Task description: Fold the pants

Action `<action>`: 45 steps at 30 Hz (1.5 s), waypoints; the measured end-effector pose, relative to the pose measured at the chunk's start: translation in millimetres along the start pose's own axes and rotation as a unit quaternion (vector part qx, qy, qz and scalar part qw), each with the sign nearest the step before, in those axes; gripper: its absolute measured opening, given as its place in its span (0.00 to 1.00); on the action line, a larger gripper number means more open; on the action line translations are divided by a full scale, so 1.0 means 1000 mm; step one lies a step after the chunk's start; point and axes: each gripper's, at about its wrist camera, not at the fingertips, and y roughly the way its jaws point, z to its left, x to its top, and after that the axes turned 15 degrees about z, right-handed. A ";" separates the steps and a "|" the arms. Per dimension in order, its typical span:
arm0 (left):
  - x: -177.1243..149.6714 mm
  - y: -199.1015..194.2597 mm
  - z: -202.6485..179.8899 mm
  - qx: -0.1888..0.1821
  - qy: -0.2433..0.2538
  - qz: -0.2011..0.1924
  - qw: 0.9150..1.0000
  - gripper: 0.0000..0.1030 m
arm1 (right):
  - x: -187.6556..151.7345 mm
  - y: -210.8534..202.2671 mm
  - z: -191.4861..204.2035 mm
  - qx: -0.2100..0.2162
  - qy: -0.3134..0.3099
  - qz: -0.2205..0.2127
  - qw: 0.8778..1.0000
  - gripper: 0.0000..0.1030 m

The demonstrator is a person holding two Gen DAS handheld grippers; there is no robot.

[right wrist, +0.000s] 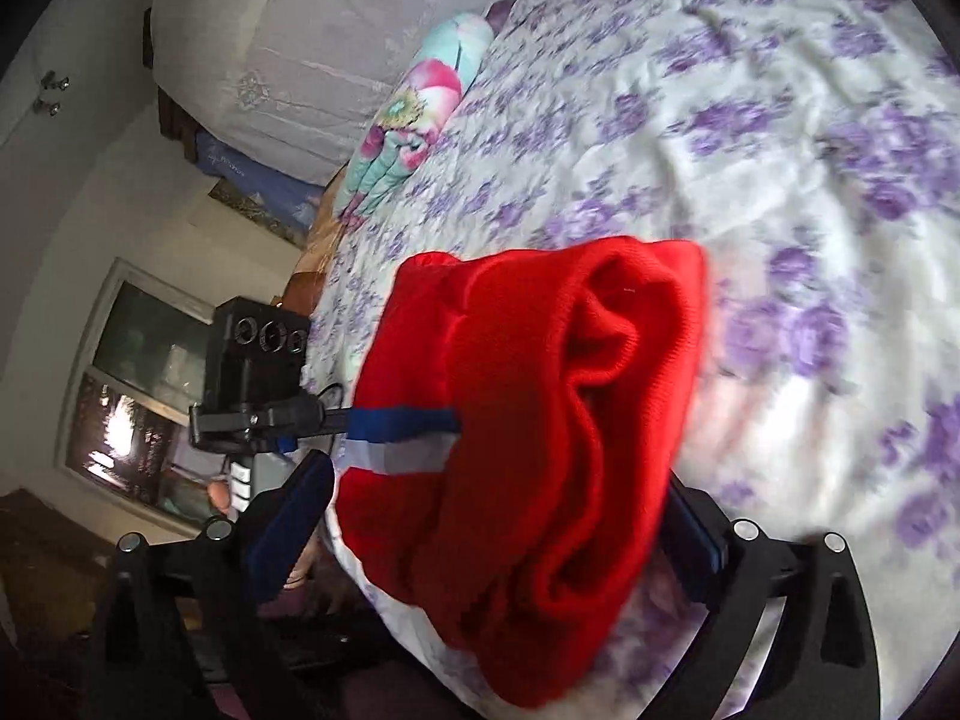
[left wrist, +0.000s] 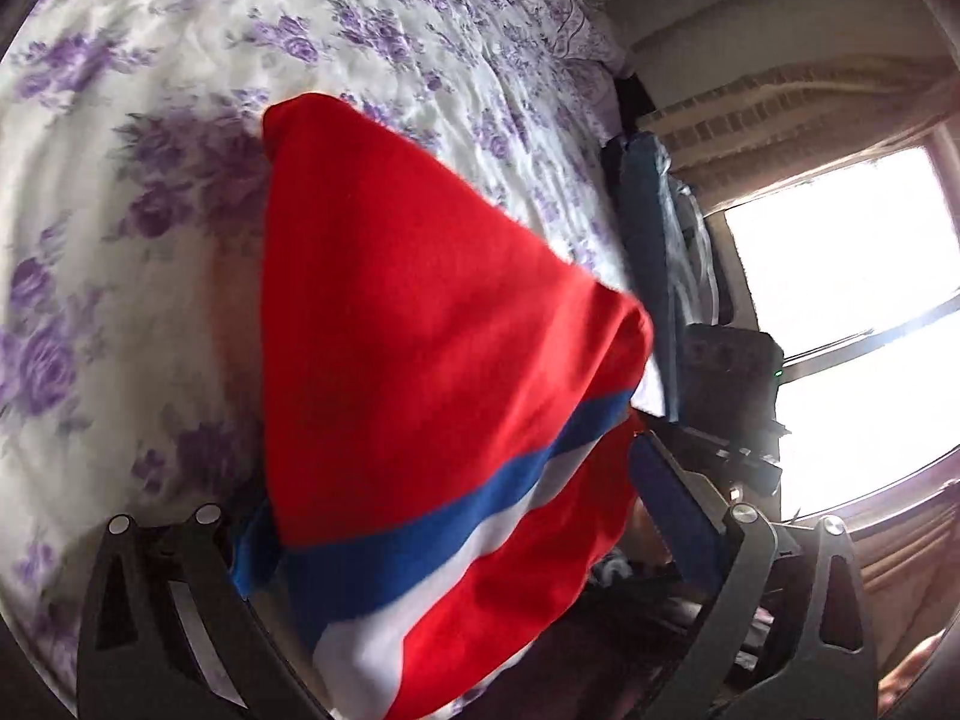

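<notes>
Red pants with a blue and a white stripe fill the middle of both wrist views, bunched and draped between the fingers of the two grippers above a bed. In the left wrist view the cloth hangs as a broad red wedge, its stripes running slantwise across the lower part. The left gripper has its fingers spread to either side of the cloth; its left finger is covered by the fabric, so whether it grips the pants cannot be told. In the right wrist view the pants show as thick folds with the stripes at their left edge. The right gripper stands wide open, the cloth lying between its blue pads without being pinched.

Beneath lies a white bedsheet printed with purple flowers, blurred in places. A turquoise and pink pillow rests at the bed's far edge in the right wrist view. The other gripper's black camera block shows beside the bed. A bright window lights the right of the left wrist view.
</notes>
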 end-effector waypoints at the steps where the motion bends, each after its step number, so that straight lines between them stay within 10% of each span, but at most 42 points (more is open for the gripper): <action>1: 0.004 0.003 -0.001 0.000 -0.001 0.003 1.000 0.95 | 0.001 0.001 0.001 0.009 -0.003 0.007 1.000 0.97; 7: -0.002 0.010 -0.026 0.021 0.038 0.005 0.999 0.94 | -0.009 0.009 0.011 -0.029 -0.051 0.012 0.998 0.97; 9: -0.002 0.012 -0.032 0.041 0.044 -0.001 0.998 0.90 | -0.010 0.005 0.009 -0.033 -0.048 0.009 0.998 0.75; 10: -0.002 0.011 -0.032 0.048 0.042 -0.005 0.998 0.86 | -0.008 0.003 0.005 -0.036 -0.031 0.002 0.999 0.40; 11: -0.002 0.010 -0.033 0.053 0.039 -0.008 0.998 0.78 | -0.006 -0.001 -0.004 -0.015 -0.005 0.000 1.000 0.37; 17: -0.015 -0.010 -0.050 0.043 0.052 -0.027 0.997 0.37 | -0.026 -0.038 0.030 0.009 -0.065 -0.058 0.996 0.35; 25: -0.009 0.021 -0.027 0.051 0.029 -0.007 0.998 0.40 | -0.029 -0.023 -0.006 -0.011 -0.019 -0.016 1.000 0.36; 29: -0.001 0.029 -0.011 0.018 0.010 0.000 1.000 0.66 | -0.030 -0.022 -0.028 0.026 -0.002 -0.002 1.000 0.53; 32: 0.004 0.036 -0.021 0.031 0.027 0.005 0.999 0.78 | -0.035 -0.023 -0.031 0.039 -0.016 0.004 0.999 0.42; 37: -0.001 0.029 -0.043 0.042 0.046 -0.017 0.998 0.39 | -0.040 -0.031 -0.019 0.075 -0.032 -0.031 0.996 0.34; 45: 0.018 -0.018 -0.092 0.056 0.063 -0.066 0.994 0.39 | 0.006 -0.072 0.027 0.068 -0.083 -0.049 0.993 0.34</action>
